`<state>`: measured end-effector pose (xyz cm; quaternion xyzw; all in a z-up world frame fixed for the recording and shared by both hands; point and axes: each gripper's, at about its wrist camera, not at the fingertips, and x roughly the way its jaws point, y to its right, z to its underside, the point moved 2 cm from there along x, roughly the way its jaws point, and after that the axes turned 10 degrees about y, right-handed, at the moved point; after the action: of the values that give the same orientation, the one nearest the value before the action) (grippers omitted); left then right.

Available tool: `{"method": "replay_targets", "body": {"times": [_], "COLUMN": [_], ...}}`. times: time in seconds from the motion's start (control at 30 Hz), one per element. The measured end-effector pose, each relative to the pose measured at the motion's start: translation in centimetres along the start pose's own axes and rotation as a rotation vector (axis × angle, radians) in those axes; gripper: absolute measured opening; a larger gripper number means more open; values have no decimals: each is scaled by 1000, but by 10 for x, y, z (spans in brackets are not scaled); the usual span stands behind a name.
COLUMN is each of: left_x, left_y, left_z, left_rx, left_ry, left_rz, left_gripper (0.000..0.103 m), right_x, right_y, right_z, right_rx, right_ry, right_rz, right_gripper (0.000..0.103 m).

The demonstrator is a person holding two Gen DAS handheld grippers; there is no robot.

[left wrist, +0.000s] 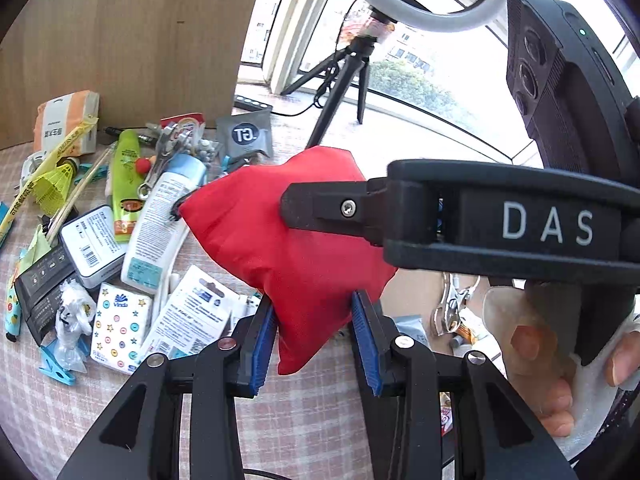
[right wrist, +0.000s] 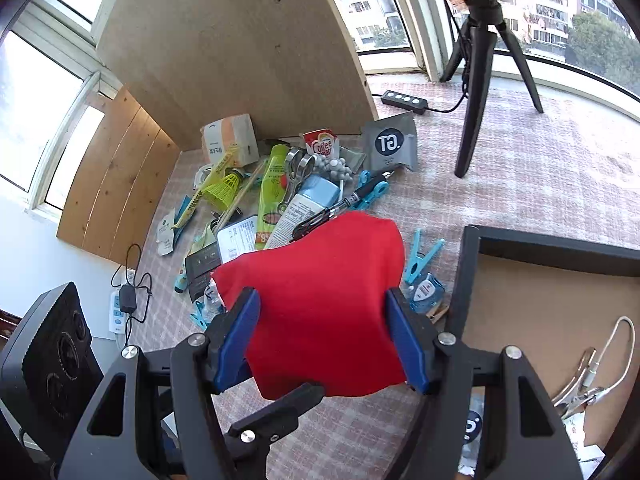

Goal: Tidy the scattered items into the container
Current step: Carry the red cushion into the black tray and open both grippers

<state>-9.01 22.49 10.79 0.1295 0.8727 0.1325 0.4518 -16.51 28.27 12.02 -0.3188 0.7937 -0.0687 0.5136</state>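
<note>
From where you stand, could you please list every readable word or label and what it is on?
"DAS": on the right tongs' body.
"GT", mirrored: grey pouch.
"Coffee": red-and-white sachet.
"Vinda": tissue pack.
Print on the white tube, tin and blister card is too small.

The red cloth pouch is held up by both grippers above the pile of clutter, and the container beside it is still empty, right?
Not quite: the container already holds metal clips and a cable, as the right wrist view shows. The red cloth pouch is indeed between both grippers, left gripper and right gripper.
</note>
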Motion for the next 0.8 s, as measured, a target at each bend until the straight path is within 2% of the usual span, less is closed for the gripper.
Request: {"method": "replay_targets", "body": {"times": [0.4,0.6,0.7,0.8], "left_x": [36,44,48,49], "left_y": [102,136,148,157], "left_z": [7,16,19,23], "left_rx": [177,253,287,348], "left_ry": [-42,-62,-70,-68], "left_rz": [79,104,101,56], "left_gripper": [35,36,36,38], "right_x": [-79,-103,-111,-121], "right_y": [89,120,127,133], "right_z": [15,27,31,33], "right_rx": [134,193,202,204], "right_ry": [85,105,113,136], "right_rz": [115,147,165,203], "right_gripper": [63,63,63,63]}}
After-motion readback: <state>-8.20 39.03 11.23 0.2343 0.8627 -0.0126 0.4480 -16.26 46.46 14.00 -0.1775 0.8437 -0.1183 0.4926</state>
